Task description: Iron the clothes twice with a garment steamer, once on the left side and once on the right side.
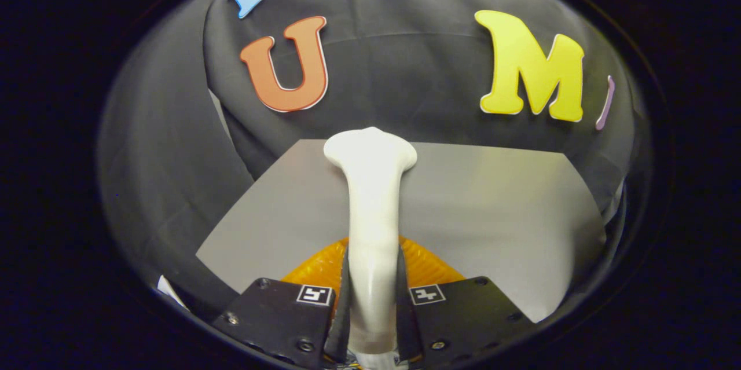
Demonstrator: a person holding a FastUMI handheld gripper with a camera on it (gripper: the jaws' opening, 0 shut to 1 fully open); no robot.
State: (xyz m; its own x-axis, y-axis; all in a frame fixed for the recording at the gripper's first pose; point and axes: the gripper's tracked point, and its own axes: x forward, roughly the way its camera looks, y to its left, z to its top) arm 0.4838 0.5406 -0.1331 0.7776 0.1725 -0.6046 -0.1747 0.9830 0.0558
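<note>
The gripper (373, 300) is clamped on the white garment steamer (370, 208) — both fingers press its handle — above a grey table (492, 208), an orange ribbed thing (315, 268) just beneath.

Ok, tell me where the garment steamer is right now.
In the gripper view the white garment steamer is clamped between the gripper fingers, its head reaching over the grey table, with an orange thing just beneath it.
</note>
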